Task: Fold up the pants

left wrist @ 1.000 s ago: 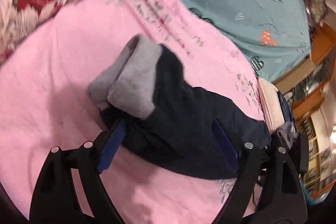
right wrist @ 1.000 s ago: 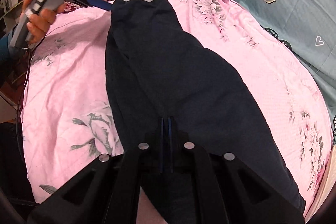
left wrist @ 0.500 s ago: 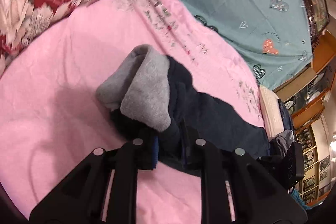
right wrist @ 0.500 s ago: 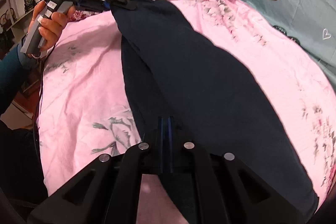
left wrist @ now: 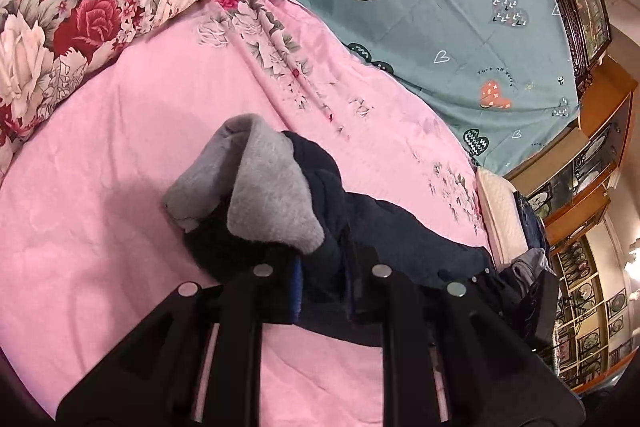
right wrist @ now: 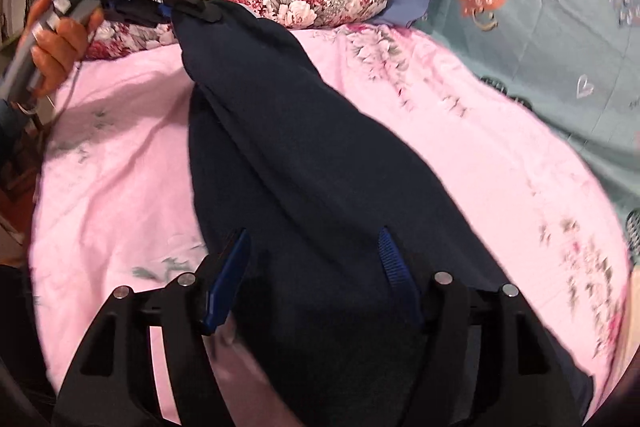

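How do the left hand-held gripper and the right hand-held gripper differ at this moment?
The left hand-held gripper is shut on the pants near their grey-lined end; the right hand-held gripper is opening, its pads clear of the cloth that lies between them. The left one holds its end raised off the pink sheet; the right one lifts nothing. Both point down at the pants.

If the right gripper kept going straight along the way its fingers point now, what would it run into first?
Most likely the dark pants. The right gripper is tilted down at them with its jaws opening, the cloth lying between and just ahead of the fingers. Depth is hard to judge, but nothing else sits in that line before the pink sheet.
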A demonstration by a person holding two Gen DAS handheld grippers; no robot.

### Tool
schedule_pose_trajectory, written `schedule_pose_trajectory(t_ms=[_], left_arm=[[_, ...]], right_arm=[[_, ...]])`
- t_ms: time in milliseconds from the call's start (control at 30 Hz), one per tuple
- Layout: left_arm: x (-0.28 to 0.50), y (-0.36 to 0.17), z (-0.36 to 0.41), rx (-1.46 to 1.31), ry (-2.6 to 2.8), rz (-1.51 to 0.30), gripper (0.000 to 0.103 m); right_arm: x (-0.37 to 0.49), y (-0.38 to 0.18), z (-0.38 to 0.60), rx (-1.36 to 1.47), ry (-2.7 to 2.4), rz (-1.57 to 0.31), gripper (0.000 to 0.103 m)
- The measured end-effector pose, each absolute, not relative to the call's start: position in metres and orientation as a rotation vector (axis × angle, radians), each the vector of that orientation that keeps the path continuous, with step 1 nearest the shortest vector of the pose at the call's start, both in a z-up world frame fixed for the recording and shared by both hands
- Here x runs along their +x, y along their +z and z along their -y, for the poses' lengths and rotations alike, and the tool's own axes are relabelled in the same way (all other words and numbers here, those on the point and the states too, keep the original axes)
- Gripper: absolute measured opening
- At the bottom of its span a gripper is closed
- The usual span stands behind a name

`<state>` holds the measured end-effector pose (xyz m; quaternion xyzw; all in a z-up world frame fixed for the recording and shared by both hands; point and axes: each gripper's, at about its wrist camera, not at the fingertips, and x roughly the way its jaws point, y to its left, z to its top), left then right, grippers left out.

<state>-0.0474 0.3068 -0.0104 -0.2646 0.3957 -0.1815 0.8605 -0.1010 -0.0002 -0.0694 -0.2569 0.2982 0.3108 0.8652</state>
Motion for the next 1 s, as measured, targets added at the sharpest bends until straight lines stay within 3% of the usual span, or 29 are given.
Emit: schedule_pose_trajectory(t_ms=[67, 100, 133, 167, 367, 500, 633, 700, 767, 833, 1000], left_arm=[[-0.047, -0.011, -0.308, -0.563, -0.381, -0.832, 0.016], [-0.048, -0.011, -0.309, -0.567, -0.383, -0.832, 0.016], [-0.048, -0.011, -0.310, -0.568, -0.386, -0.831, 0.016], [-0.048, -0.011, -0.310, -0.569, -0.389, -0.830, 0.016], [-0.051, -0.011, -0.317, -0.562, -0.393, -0.827, 0.016], [-0.050, -0.031, -0.316, -0.518, -0.328, -0.876, 0.016], [-0.041, -0.062, -0.304, -0.404, -0.226, -0.994, 0.022], [-0.043, -0.070, -0.306, -0.362, -0.178, -1.012, 0.050], [-0.048, -0.069, -0.315, -0.372, -0.174, -1.006, 0.060], [-0.057, -0.062, -0.328, -0.388, -0.165, -0.989, 0.061], [-0.079, -0.028, -0.345, -0.401, -0.143, -0.895, 0.065]], right_arm=[[-0.096, -0.073, -0.011, -0.591, 0.635, -0.583, 0.066], [-0.094, -0.075, -0.015, -0.612, 0.637, -0.576, 0.054], [-0.090, -0.078, -0.020, -0.625, 0.665, -0.605, 0.037], [-0.086, -0.080, -0.022, -0.619, 0.684, -0.641, 0.005], [-0.085, -0.038, 0.002, -0.440, 0.751, -0.669, 0.005], [-0.097, -0.050, -0.011, -0.429, 0.793, -0.733, 0.005], [-0.094, -0.087, -0.027, -0.464, 0.777, -0.841, 0.017], [-0.087, -0.076, -0.012, -0.368, 0.808, -0.878, 0.045], [-0.081, -0.049, 0.031, -0.205, 0.806, -0.858, 0.048], [-0.075, -0.030, 0.075, -0.117, 0.723, -0.837, 0.051], [-0.069, -0.003, 0.273, 0.267, 0.259, -0.808, 0.072]])
